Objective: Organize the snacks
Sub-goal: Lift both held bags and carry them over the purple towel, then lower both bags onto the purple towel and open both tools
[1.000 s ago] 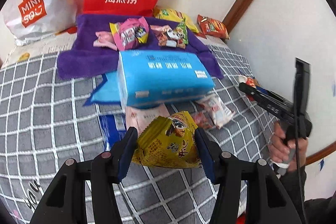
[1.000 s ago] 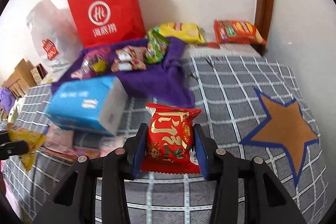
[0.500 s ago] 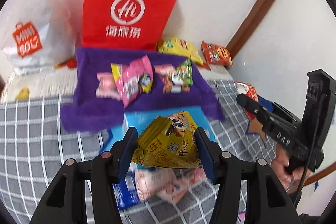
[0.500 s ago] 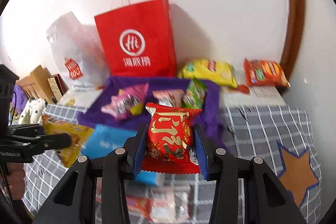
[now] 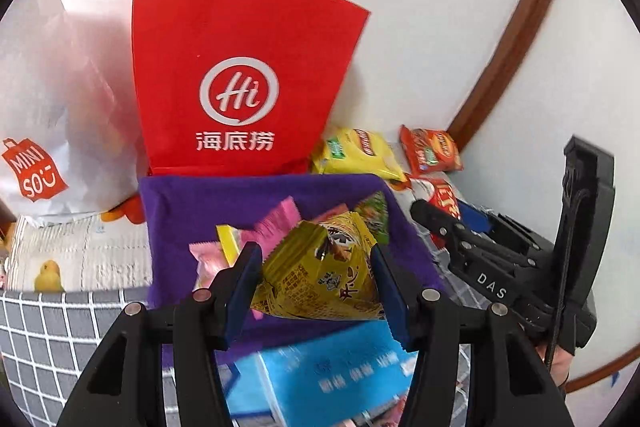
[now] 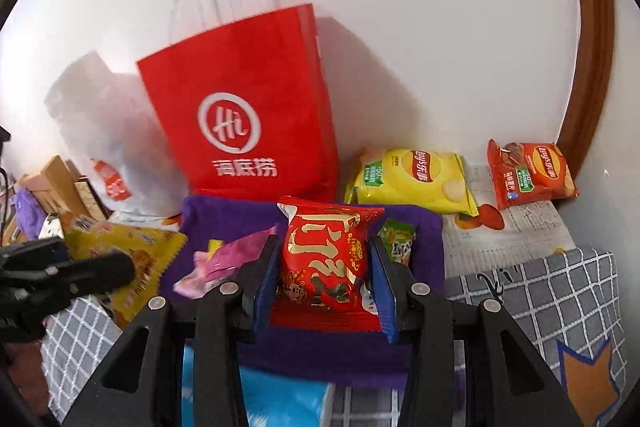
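While the left gripper (image 5: 318, 277) pinches a crinkled yellow foil snack packet (image 5: 324, 273) between its blue-padded jaws at lower centre of its view, the right gripper (image 6: 324, 281) clamps a puffy red snack bag with gold lettering (image 6: 326, 267) the same way, the bag standing upright between the pads. Behind both packets lies a purple cloth (image 5: 224, 203) strewn with small pink wrapped sweets (image 6: 224, 261), and a tall red paper carrier bag with white handles (image 5: 240, 75) stands at the wall in the upper centre.
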The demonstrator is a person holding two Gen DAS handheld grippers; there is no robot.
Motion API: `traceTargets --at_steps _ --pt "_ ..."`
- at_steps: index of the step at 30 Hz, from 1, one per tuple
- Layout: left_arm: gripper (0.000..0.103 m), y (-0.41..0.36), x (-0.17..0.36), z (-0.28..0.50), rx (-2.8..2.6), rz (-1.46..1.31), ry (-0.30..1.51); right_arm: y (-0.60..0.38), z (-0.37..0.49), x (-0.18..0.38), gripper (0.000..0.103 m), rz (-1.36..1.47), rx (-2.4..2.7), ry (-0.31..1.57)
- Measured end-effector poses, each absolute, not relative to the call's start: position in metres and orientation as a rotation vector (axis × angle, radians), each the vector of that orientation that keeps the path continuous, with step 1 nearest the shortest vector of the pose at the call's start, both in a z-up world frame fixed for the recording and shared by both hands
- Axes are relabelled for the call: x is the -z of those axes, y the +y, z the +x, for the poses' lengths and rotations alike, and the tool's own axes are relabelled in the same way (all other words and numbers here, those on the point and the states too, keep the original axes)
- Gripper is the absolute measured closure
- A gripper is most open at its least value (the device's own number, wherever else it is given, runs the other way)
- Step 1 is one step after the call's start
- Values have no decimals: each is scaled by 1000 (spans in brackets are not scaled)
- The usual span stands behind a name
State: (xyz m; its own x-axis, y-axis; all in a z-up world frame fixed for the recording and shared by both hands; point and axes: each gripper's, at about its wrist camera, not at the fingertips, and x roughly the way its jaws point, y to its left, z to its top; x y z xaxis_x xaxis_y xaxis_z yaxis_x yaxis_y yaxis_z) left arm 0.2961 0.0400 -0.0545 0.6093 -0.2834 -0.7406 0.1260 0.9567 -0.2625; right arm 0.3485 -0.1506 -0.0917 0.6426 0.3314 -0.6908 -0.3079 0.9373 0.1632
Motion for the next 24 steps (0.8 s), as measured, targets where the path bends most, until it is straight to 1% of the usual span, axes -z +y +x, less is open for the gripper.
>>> traceTargets --at_steps 6,11,18,24 --pt "49 56 82 318 178 -170 940 -170 363 135 60 77 -358 864" --pt "49 72 89 320 169 -212 947 -183 358 153 60 122 -350 858" --pt "49 74 102 324 164 -199 969 -180 364 179 60 64 -299 890" --pt "49 79 119 332 129 -205 1023 -177 363 182 60 41 -300 879"
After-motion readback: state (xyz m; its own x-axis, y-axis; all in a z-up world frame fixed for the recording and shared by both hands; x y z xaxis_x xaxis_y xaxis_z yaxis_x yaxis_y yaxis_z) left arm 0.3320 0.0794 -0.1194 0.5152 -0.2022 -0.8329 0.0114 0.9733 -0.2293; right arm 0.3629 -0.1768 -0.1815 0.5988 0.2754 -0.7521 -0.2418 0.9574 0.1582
